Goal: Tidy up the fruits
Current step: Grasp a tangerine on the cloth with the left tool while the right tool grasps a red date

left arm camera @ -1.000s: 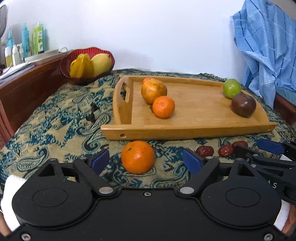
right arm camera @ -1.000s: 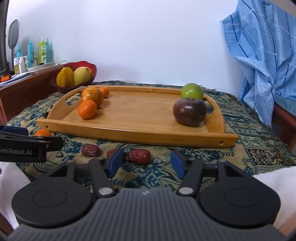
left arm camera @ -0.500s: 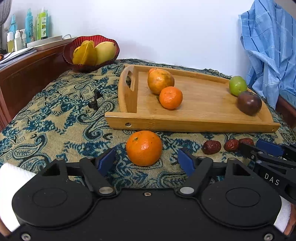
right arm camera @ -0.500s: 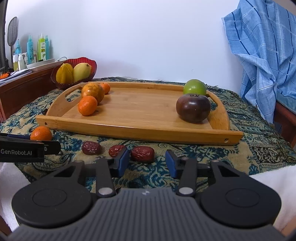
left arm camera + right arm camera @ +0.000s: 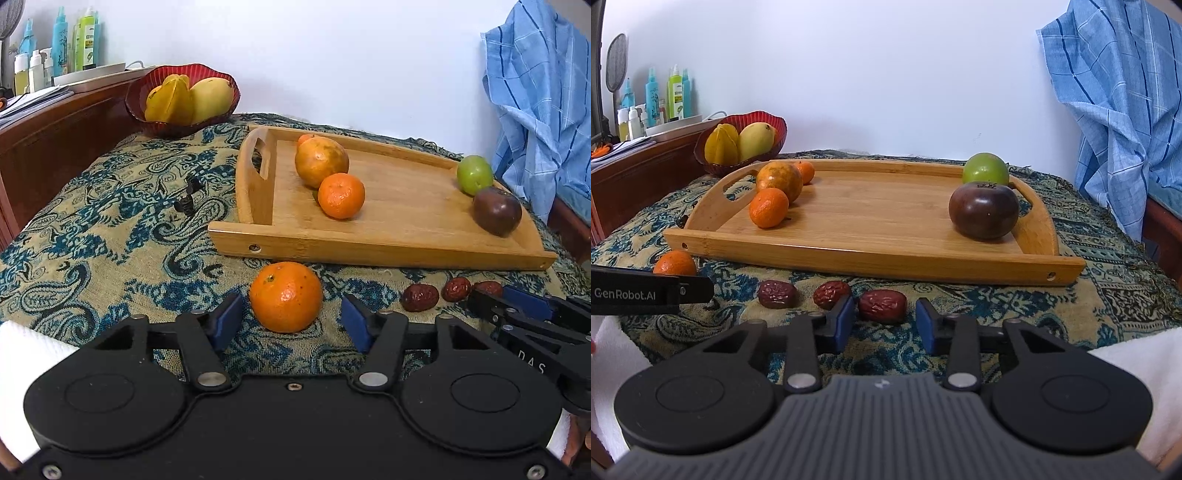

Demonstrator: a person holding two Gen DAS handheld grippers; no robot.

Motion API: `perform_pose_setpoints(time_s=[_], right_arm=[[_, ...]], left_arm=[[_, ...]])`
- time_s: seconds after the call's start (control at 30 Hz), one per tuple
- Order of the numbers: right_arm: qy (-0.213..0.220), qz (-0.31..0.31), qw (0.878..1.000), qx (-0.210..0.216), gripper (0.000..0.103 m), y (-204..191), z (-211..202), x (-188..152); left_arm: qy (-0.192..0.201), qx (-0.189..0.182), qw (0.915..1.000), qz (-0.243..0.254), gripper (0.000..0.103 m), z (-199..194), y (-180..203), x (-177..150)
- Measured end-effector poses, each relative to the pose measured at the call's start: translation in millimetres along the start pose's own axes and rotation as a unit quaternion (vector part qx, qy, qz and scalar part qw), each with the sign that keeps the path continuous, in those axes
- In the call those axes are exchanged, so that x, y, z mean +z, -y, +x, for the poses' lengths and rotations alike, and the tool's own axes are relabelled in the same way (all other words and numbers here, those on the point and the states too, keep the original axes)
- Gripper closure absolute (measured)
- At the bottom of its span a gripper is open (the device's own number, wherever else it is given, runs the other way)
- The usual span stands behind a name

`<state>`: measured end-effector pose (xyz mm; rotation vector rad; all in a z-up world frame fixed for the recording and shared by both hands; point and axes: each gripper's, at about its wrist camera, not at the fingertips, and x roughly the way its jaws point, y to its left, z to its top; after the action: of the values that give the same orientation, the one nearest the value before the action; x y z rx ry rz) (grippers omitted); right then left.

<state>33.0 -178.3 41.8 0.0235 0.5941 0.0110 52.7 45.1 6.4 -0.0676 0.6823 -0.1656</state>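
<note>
Item: my left gripper (image 5: 290, 320), black frame with blue pads. Jaws apart, just been closing; a round orange mandarin (image 5: 285, 296) lies on the cloth between the pads, a gap showing on either side, nothing pressed.

Item: my right gripper (image 5: 884, 322), black frame with blue pads. Jaws apart, just been closing; the rightmost of three wrinkled dark-red dried dates (image 5: 882, 305) lies between the pads. I see a gap on its right; whether the left pad touches it I cannot tell.

Item: two more dried dates (image 5: 776, 294), in a row to the left of the first, on the cloth just in front of the tray.

Item: rectangular bamboo tray with cut-out handles (image 5: 871, 258), on a blue-and-tan paisley cloth (image 5: 110, 221). Left end: a large mottled orange-yellow fruit (image 5: 779, 180), a small mandarin (image 5: 769, 207) touching its front, another small orange one behind. Right end: a dark purple round fruit (image 5: 983, 211) with a green round fruit (image 5: 985, 169) just behind.

Item: red scalloped bowl (image 5: 140, 107), beyond the tray's left end, holding a yellow starfruit and a yellow mango.

Item: blue checked fabric (image 5: 1115, 110), hanging at the right.
</note>
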Motion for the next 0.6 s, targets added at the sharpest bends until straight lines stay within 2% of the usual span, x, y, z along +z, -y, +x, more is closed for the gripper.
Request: perform_pose_setpoints(time_s=[0.07, 0.23, 0.37, 0.5, 0.6], right_arm=[[0.0, 0.0, 1.0, 0.001, 0.059, -0.6, 0.3, -0.1], [-0.002, 0.002, 1.0, 0.001, 0.059, -1.3, 1.0, -0.3], [-0.003, 0.003, 1.0, 0.004, 0.062, -1.0, 1.6, -0.1], [-0.006, 0.0, 1.0, -0.001, 0.069, -1.6, 2.7, 0.4], [-0.007, -0.005, 1.0, -0.002, 0.07, -2.6, 1.9, 0.4]], left_arm=[[-0.002, -0.001, 1.0, 0.004, 0.053, 0.7, 0.9, 0.2], [-0.003, 0.0, 1.0, 0.006, 0.055, 1.6, 3.7, 0.5], [-0.002, 0.007, 1.0, 0.005, 0.064, 1.6, 3.3, 1.9], [-0.004, 0.01, 0.9999, 0.001, 0.064, 1.2, 3.4, 3.5], [-0.004, 0.015, 0.9999, 0.007, 0.065, 0.0, 6.3, 3.5]])
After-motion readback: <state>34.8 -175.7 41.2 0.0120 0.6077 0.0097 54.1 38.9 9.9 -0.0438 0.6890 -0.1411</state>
